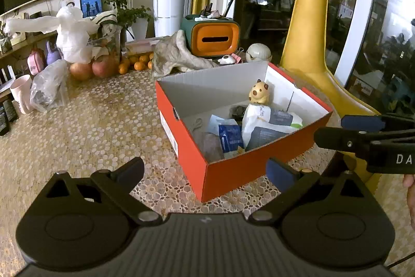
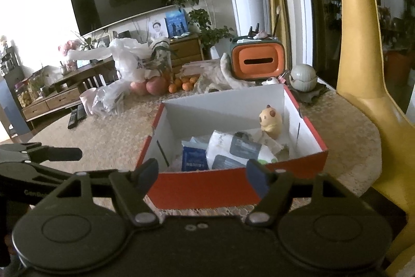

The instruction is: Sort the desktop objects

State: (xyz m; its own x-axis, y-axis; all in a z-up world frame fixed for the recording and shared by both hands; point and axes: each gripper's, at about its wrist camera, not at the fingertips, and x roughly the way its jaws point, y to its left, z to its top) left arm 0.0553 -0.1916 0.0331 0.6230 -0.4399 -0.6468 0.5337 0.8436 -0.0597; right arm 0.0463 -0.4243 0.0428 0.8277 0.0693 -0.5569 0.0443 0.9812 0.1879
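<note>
We are holding the left gripper (image 1: 205, 170) and right gripper (image 2: 202, 174) wide and empty before the red box (image 1: 233, 173) of sorted items, risking knocking its near wall

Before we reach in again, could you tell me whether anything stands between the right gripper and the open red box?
Nothing visible does. The right gripper hangs open just short of the red box, whose top is open; only its near wall lies ahead.

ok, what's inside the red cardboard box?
Inside the red cardboard box: a cream bear figurine, white wipe packs, a blue packet, something grey. Whatever lies beneath the packs is covered.
</note>
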